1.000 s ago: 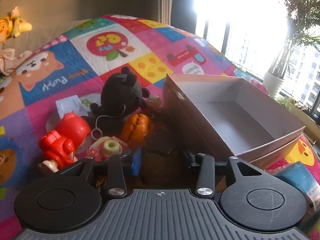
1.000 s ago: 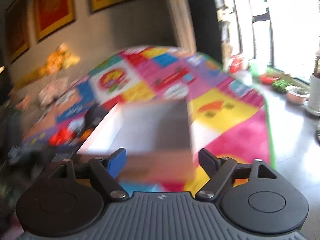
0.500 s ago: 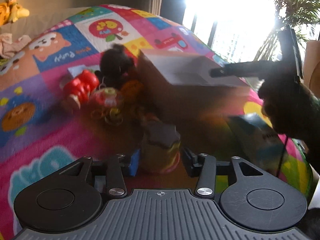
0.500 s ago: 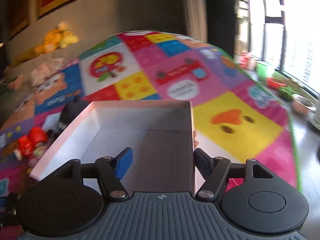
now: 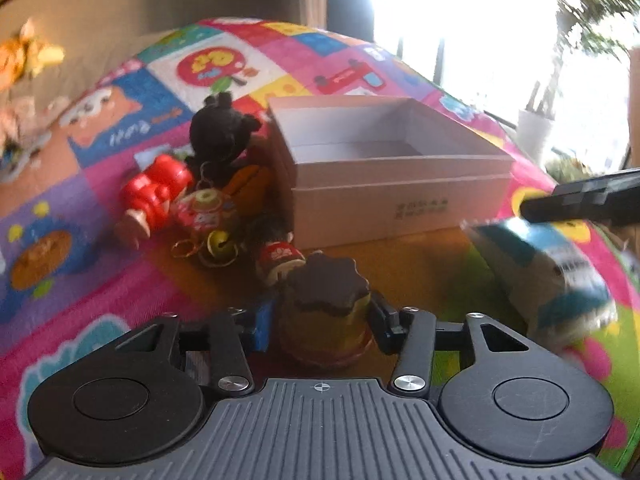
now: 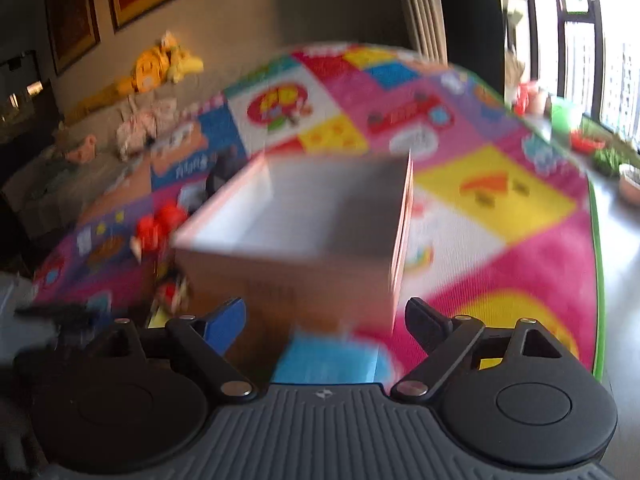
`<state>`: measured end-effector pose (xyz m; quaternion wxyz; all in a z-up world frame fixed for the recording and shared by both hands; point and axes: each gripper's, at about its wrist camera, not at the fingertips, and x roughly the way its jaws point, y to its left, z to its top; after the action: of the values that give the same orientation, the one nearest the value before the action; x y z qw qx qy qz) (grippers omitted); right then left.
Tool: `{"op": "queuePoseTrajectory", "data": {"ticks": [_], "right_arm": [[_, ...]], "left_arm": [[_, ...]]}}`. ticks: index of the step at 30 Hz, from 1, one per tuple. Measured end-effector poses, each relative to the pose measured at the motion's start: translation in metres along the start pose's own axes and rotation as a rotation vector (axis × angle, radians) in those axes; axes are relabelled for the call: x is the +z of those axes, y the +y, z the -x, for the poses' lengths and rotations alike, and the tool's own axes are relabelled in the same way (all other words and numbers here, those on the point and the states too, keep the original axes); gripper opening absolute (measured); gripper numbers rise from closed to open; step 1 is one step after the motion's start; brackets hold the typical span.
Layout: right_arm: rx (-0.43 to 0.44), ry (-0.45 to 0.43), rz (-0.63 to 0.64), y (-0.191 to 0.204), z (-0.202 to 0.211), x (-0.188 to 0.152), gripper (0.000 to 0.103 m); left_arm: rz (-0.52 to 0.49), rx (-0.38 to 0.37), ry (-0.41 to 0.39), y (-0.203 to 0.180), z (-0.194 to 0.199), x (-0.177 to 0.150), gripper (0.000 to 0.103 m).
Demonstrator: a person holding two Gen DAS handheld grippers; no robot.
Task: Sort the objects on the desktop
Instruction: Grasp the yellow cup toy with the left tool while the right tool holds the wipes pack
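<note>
- The small jar between the fingers of my left tongs looks rigid: a squat yellowish body with a dark scalloped lid. I judge it light, hard-sided and a bit slippery, so the grip belongs on the straight body below the lid, not on the wavy lid edge.
- My left tongs are narrow and closing; the blue pad sits against the jar's left side and the black pad on its right, so I read the jar as gripped.
- The open cardboard box lies ahead of my left tongs and a little right, well apart from the jar. It looks stiff but thin-walled, and nothing shows inside it from this angle.
- Ahead and left of the left tongs sits a heap of small toys beside the box: a black plush, a red figure and a gold bell on a ring. The plush will squash; the bell and rings would slip.
- My right tongs stand wide and are opening. A blue-and-white packet lies low between the fingers, blurred, and neither pad touches it. In the left view that packet lies to the right of my left tongs.
- I judge the packet soft and light, best pinched across its narrow sides.
</note>
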<state>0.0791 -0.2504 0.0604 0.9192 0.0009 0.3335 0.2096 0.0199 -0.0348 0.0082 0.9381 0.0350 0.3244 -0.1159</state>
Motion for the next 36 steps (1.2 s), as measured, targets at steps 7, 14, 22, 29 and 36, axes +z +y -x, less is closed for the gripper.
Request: {"op": "queuePoseTrajectory", "data": {"ticks": [7, 14, 22, 29, 36], "right_arm": [[-0.052, 0.09, -0.014, 0.006, -0.015, -0.029, 0.088], [-0.05, 0.082, -0.004, 0.011, -0.017, -0.031, 0.085], [-0.048, 0.103, 0.083, 0.023, -0.001, -0.03, 0.051], [0.055, -0.016, 0.026, 0.02, 0.052, -0.011, 0.05], [0.061, -0.078, 0.072, 0.03, 0.075, -0.006, 0.05]], "left_arm": [[-0.069, -0.042, 0.049, 0.002, 0.043, -0.027, 0.05], [-0.049, -0.017, 0.05, 0.005, 0.056, -0.033, 0.073], [-0.051, 0.024, -0.048, 0.006, 0.072, -0.011, 0.048], [0.029, 0.052, -0.237, 0.038, 0.13, 0.03, 0.042], [0.227, -0.122, -0.271, 0.065, 0.143, 0.041, 0.042]]}}
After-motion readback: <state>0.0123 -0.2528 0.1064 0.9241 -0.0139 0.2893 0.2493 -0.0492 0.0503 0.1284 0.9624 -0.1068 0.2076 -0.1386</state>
